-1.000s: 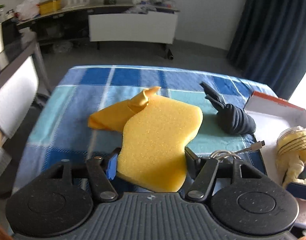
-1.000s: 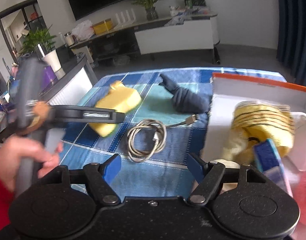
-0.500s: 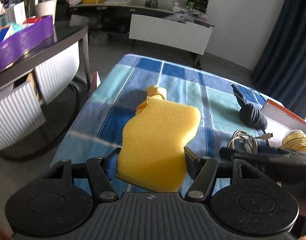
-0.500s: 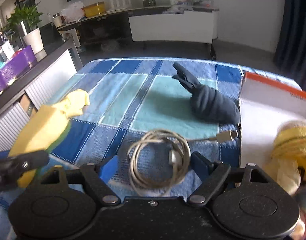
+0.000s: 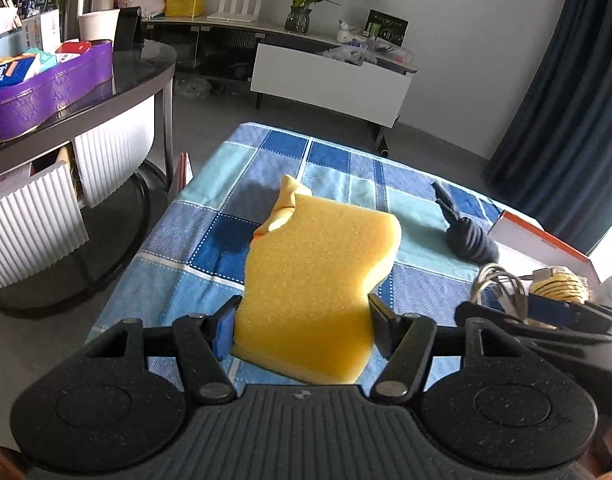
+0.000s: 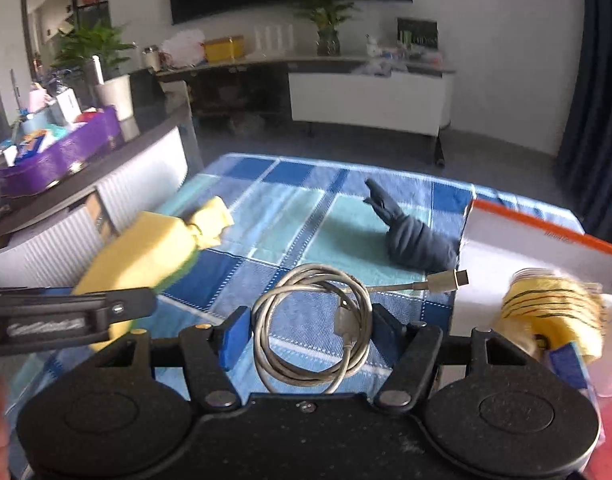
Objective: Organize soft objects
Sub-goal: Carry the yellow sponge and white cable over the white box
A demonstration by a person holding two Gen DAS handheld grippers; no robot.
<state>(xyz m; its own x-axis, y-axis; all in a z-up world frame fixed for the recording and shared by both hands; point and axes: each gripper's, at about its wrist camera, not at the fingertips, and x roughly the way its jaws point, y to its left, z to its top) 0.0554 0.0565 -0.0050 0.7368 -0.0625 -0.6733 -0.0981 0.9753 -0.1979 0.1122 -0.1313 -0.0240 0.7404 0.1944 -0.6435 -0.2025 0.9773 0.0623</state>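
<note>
My left gripper (image 5: 301, 322) is shut on a yellow sponge (image 5: 318, 280) and holds it above the left side of the blue checked tablecloth (image 5: 338, 164). A yellow cloth (image 5: 285, 204) lies behind the sponge. My right gripper (image 6: 310, 328) has its jaws around a coiled grey cable (image 6: 312, 324); contact is unclear. A dark rolled sock (image 6: 414, 236) lies on the cloth. A yellow striped soft item (image 6: 554, 312) sits in the white box (image 6: 518, 248) at right. The sponge (image 6: 141, 252) also shows in the right wrist view.
A dark side table (image 5: 85, 96) with a purple tray (image 5: 45, 88) stands at the left. A white cabinet (image 5: 330, 84) stands behind the table. Dark curtains (image 5: 566, 100) hang at right.
My left gripper has lifted the sponge and drawn back to the left. My right gripper has moved left from the box and come over the coiled cable.
</note>
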